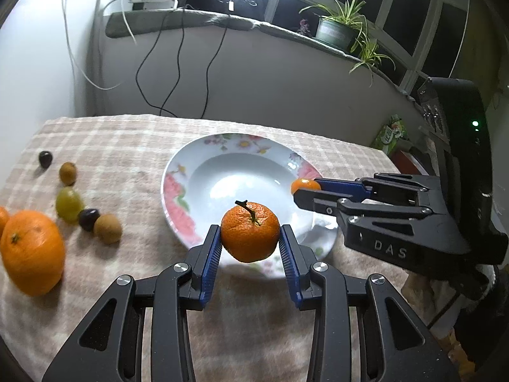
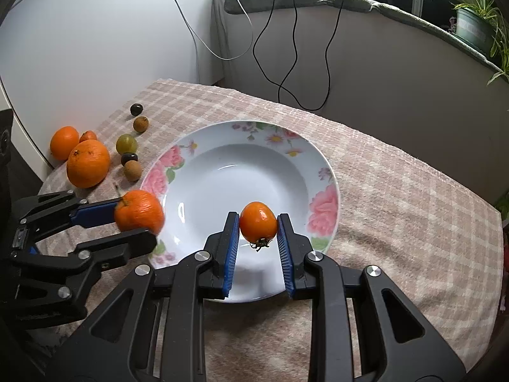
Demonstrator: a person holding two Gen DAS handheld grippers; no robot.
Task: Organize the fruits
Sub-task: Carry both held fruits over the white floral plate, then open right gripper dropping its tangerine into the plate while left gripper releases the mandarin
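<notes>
Your left gripper (image 1: 250, 242) clamps a mandarin (image 1: 250, 231) and your right gripper (image 2: 258, 232) a small tomato (image 2: 258, 225), both over the floral plate (image 2: 321, 172).

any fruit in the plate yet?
No. The floral plate is bare inside; the mandarin and small tomato are held above it in the grippers.

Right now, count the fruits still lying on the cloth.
8: big orange, a second orange and a smaller one behind it, grape, two dark fruits, two brown ones. More may be hidden.
</notes>
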